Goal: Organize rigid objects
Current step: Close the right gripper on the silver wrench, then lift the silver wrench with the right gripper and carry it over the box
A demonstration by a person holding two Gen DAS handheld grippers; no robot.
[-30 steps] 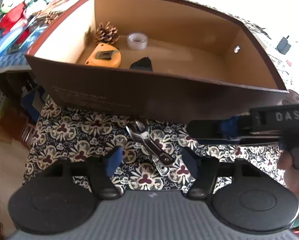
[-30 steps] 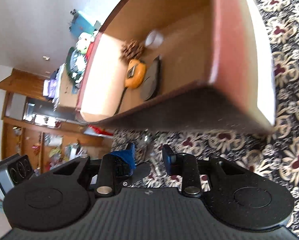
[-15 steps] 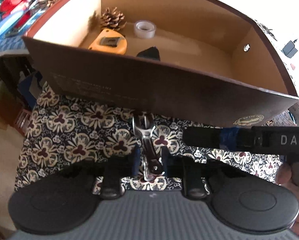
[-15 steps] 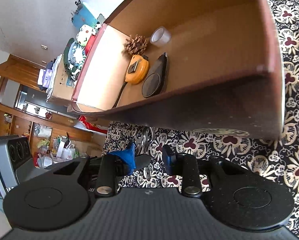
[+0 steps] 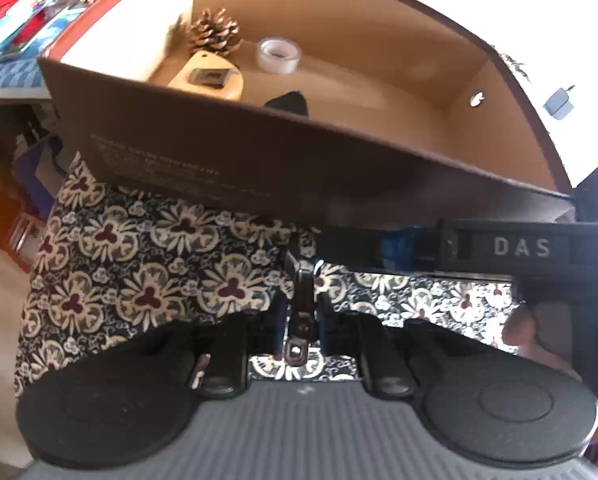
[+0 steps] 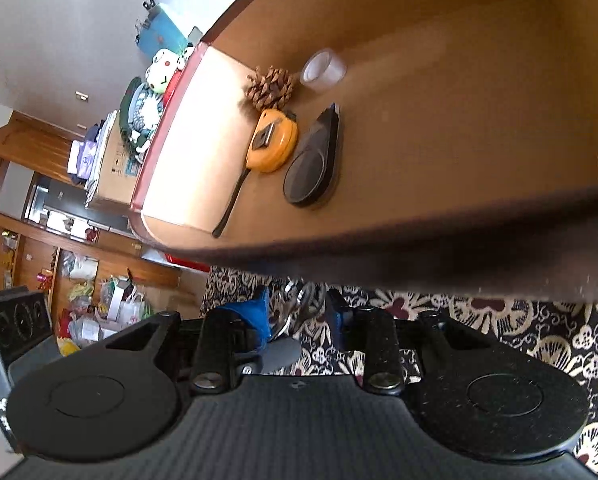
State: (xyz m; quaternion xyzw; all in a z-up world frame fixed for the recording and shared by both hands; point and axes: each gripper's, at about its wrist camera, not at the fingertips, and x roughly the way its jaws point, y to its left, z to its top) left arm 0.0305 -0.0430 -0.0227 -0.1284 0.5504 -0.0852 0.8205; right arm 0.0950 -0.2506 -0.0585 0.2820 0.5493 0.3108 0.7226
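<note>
A shiny metal wrench (image 5: 301,300) lies on the flowered cloth in front of the brown cardboard box (image 5: 259,160). My left gripper (image 5: 299,320) is shut on its handle, which runs straight out between the pads. My right gripper (image 6: 299,312) comes in from the right, one black finger (image 5: 359,240) lying along the box's front wall. Its jaws are opening, and the wrench's head (image 6: 305,306) sits between the blue pads with gaps on both sides. The box holds a pine cone (image 5: 215,36), a clear tape roll (image 5: 279,55), an orange tape measure (image 5: 211,78) and a flat black device (image 6: 313,168).
The flowered cloth (image 5: 139,280) ends at a table edge on the left, with floor below. Toys and clutter (image 5: 19,0) lie beyond the box's far left corner. A grey plug (image 5: 559,104) sits at the far right. A person's fingers (image 5: 519,328) grip the right tool.
My left jaws closed onto the wrench's handle. The wrench swung from slanting to lying straight along the fingers. The right gripper slid left, bringing its tips around the wrench's head.
</note>
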